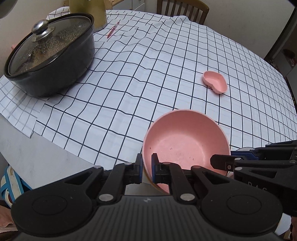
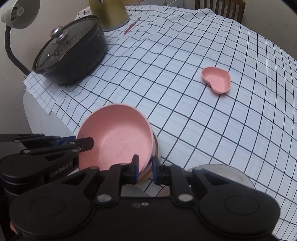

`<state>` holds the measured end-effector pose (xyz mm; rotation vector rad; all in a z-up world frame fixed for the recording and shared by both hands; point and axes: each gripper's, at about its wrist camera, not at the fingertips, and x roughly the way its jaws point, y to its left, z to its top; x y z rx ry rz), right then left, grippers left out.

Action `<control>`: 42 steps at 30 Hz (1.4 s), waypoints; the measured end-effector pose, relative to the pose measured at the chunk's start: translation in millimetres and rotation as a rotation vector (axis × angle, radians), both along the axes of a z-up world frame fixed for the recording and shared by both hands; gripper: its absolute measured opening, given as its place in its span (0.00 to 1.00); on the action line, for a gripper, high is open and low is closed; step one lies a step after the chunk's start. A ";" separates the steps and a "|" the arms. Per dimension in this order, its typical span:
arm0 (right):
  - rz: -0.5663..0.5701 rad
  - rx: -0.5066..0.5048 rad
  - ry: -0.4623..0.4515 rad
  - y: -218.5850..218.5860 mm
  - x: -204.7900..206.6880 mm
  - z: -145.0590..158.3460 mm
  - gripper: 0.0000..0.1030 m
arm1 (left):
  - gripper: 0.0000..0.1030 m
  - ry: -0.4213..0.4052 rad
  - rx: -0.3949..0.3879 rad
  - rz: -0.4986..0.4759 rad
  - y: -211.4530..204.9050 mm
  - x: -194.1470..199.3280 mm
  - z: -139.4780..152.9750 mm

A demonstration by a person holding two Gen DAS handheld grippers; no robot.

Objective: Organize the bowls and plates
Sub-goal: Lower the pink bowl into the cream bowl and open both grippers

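A round pink bowl (image 1: 185, 140) (image 2: 118, 140) is tilted at the near edge of the checked tablecloth. My left gripper (image 1: 147, 167) is shut on its left rim. My right gripper (image 2: 145, 167) is shut on its right rim, which seems to rest on a second, pale dish (image 2: 156, 148) under it; it also enters the left wrist view (image 1: 222, 164) from the right. A small pink heart-shaped dish (image 1: 215, 81) (image 2: 216, 79) sits apart on the cloth, further back to the right.
A black pot with a glass lid (image 1: 50, 55) (image 2: 70, 50) stands at the back left. A yellow jug (image 2: 109, 13) and a red pen (image 2: 131, 26) lie behind it. A round metal lid (image 2: 222, 174) is near my right gripper. A lamp (image 2: 16, 13) stands left, chairs (image 1: 182, 11) behind.
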<state>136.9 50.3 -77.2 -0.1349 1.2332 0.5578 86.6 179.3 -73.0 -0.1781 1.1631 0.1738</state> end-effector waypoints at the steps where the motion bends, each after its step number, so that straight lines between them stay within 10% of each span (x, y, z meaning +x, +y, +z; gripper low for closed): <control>1: -0.001 -0.003 0.003 -0.1 -0.3 -1.9 0.12 | 0.08 0.005 -0.002 -0.001 -0.4 0.3 -2.1; 42: 0.017 0.036 -0.020 -5.7 -0.7 10.2 0.30 | 0.08 -0.053 0.000 -0.018 -0.7 -5.0 15.4</control>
